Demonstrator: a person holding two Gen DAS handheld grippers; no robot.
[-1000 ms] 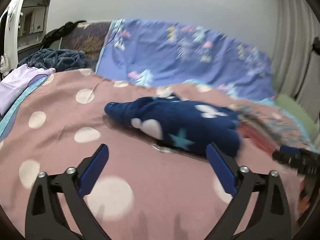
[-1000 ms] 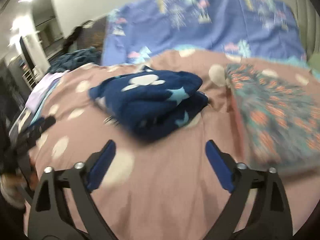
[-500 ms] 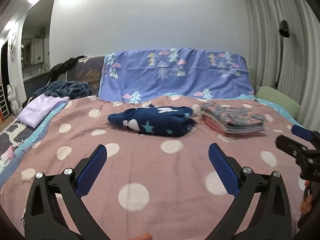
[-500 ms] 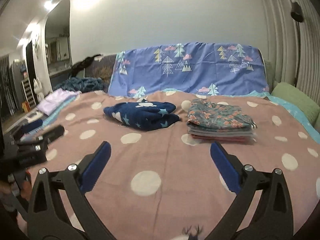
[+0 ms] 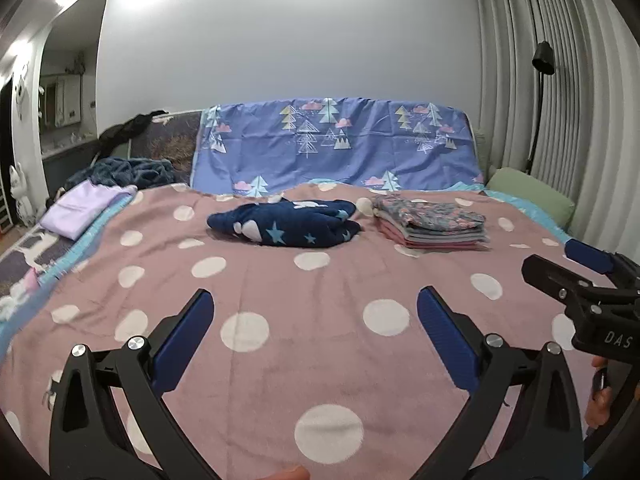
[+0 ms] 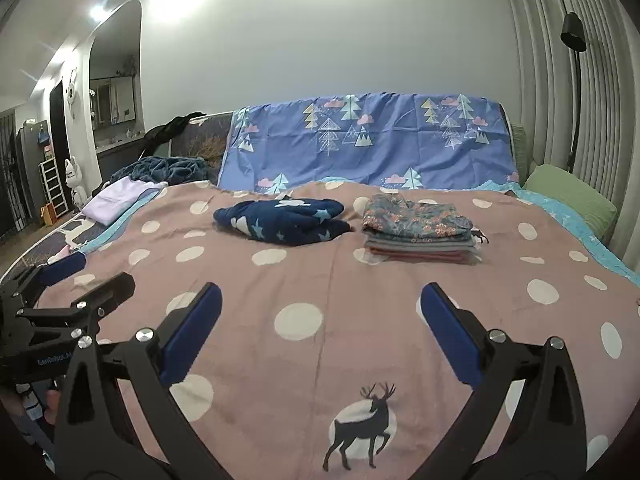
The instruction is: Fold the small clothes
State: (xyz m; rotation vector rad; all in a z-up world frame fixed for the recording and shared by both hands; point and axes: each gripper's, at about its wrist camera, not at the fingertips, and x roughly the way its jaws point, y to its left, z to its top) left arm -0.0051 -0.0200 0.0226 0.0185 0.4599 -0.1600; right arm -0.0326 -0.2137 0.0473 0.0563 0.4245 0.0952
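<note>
Blue-padded left tool (image 5: 312, 332) spread wide, holding nothing, hovering over the pink polka-dot blanket (image 5: 280, 352) on the bed. Right tool (image 6: 320, 324) likewise spread wide and empty, above the same blanket. Navy star-print garment (image 5: 286, 228) lies folded mid-bed, well apart from both tools. Just beside it on the right, not touching, a stack of folded clothes (image 5: 434, 226) with a floral piece on top.
</note>
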